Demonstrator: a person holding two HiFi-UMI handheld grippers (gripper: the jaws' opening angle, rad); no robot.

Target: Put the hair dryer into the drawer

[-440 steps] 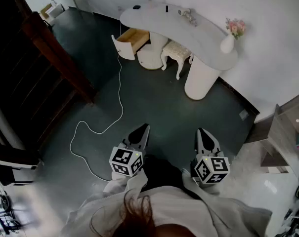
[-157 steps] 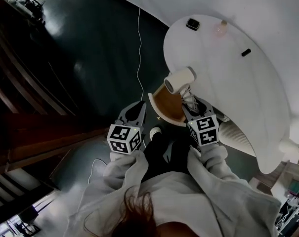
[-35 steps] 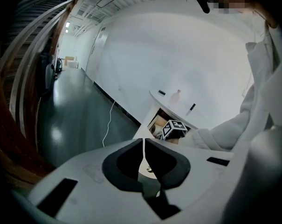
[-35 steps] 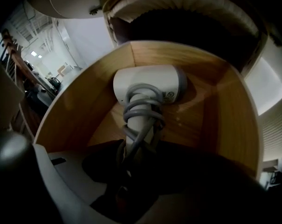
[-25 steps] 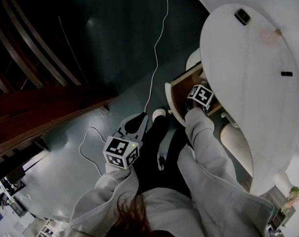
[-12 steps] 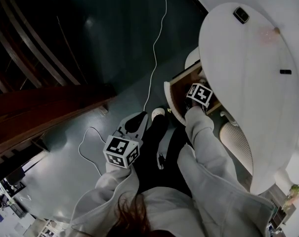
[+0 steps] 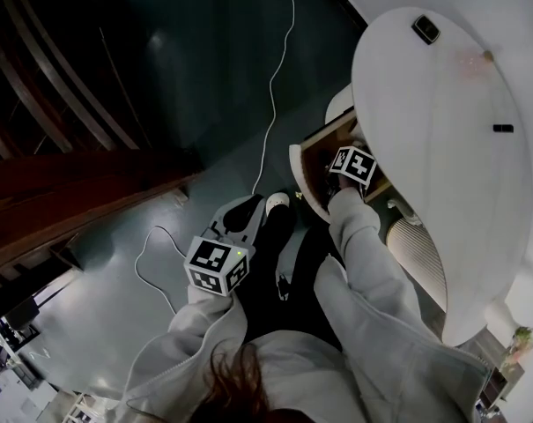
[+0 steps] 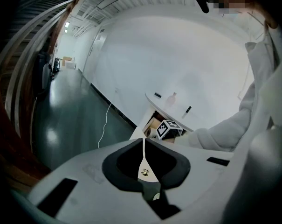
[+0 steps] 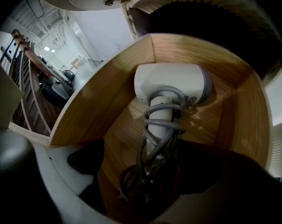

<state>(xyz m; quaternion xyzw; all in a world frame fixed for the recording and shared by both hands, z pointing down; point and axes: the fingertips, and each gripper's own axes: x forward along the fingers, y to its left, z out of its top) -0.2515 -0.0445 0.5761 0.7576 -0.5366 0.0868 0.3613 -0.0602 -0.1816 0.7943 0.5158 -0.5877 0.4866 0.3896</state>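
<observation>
White table (image 7: 442, 130): far end cut off by the frame. Wooden drawer (image 9: 99, 101) pulled out beneath it; in the head view a sleeve (image 7: 363, 236) covers most of it. Hair dryer (image 9: 171, 84) lies flat on the drawer floor, handle end lost in shadow. Right gripper (image 9: 150, 171): jaws just been opening, wide apart either side of the handle, not pressing. Left gripper (image 8: 143, 141): jaws together, empty. Cord (image 9: 152, 139) wound round the handle.
</observation>
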